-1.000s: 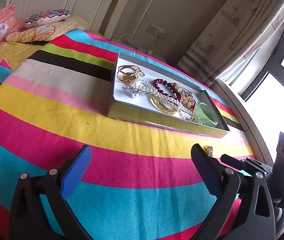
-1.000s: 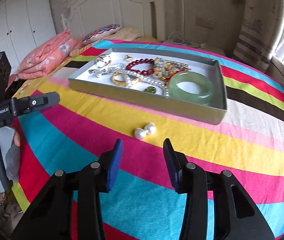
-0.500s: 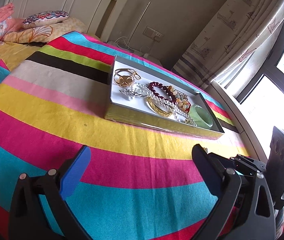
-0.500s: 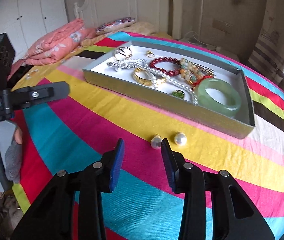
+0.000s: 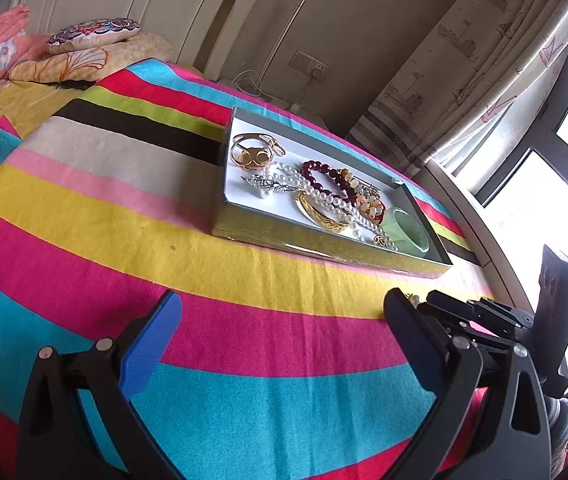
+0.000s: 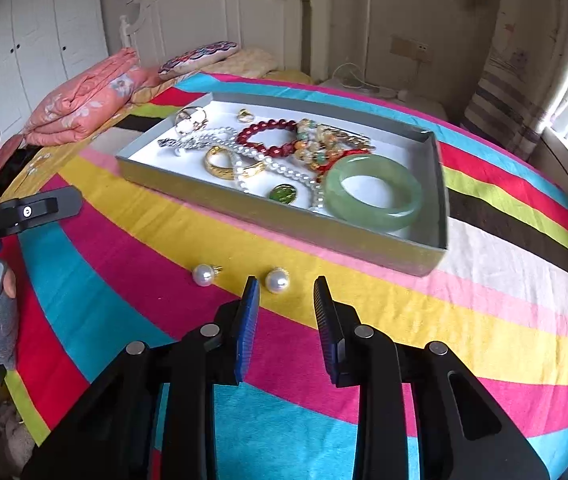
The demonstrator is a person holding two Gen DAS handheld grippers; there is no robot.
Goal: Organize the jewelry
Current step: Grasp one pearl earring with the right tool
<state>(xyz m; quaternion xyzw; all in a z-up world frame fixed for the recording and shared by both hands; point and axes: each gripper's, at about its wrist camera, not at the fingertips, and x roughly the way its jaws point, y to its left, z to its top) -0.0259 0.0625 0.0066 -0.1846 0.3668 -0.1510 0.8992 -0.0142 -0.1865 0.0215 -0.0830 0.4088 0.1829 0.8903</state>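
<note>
A bed covered by a brightly striped bedspread (image 6: 363, 320) fills both views. On it sits a shallow grey tray (image 6: 284, 222) holding jewelry: a wide green jade bangle (image 6: 373, 192) in the near right corner, a dark red bead bracelet (image 6: 270, 138), a white pearl necklace (image 6: 260, 158), a gold bangle (image 6: 228, 166) and a small green pendant (image 6: 283, 193).

Outside the tray, 2 pearl earrings lie on the yellow and pink stripes — the left pearl earring (image 6: 203, 275) and the right pearl earring (image 6: 276, 281), a little apart from each other.

The right tongs (image 6: 285, 292) hover low over the bedspread, released, with a narrow gap; the right pearl earring lies just ahead of the tips, nearer the left finger, not gripped.

The left tongs (image 5: 282, 306) are spread wide and hold nothing — they sit over the pink stripe, well short of the tray.
</note>
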